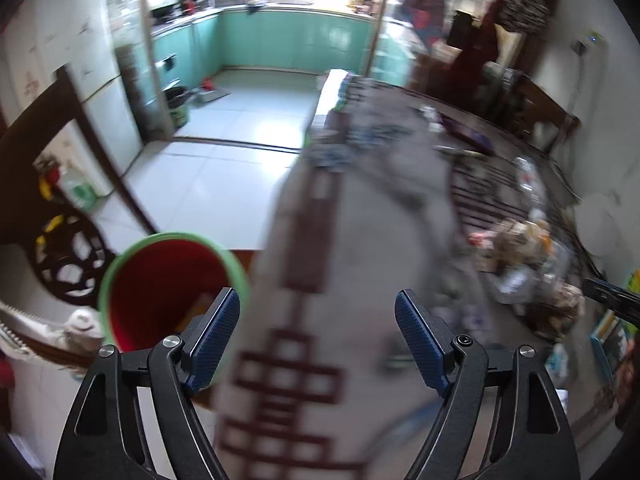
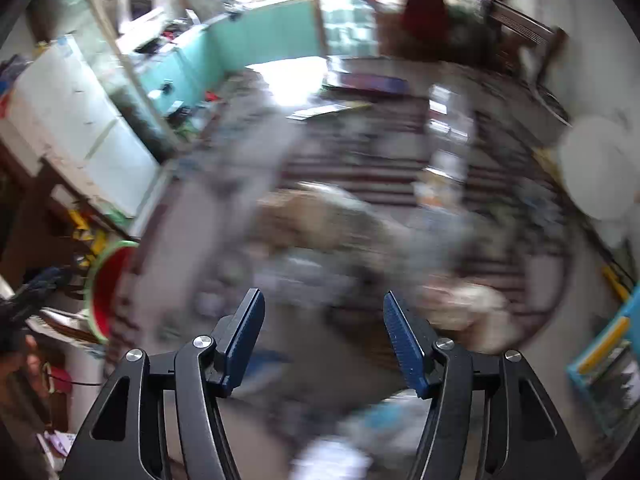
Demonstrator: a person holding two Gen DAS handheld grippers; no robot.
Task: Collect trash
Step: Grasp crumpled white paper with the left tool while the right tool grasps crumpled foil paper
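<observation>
Showing both tools between pickups: the left tool (image 1: 318,312) and the right tool (image 2: 324,312) each stand with jaws apart and nothing between the pads. Both views are smeared by motion, so fine detail is unreadable. Trash (image 1: 528,264), a heap of wrappers and crumpled paper, lies on the cloth-covered tabletop (image 1: 360,240) at about 3 o'clock in the left wrist view; in the right wrist view similar litter (image 2: 316,220) spreads from centre toward 4 o'clock. A red bin with a green rim (image 1: 172,280) stands off the tabletop's edge at 8 o'clock in the left view and at 9 o'clock (image 2: 108,284) in the right, mouth upward, probably set low and close so that pieces can be dropped straight in. Empty, parted jaws suggest each tool is readied for its next piece
</observation>
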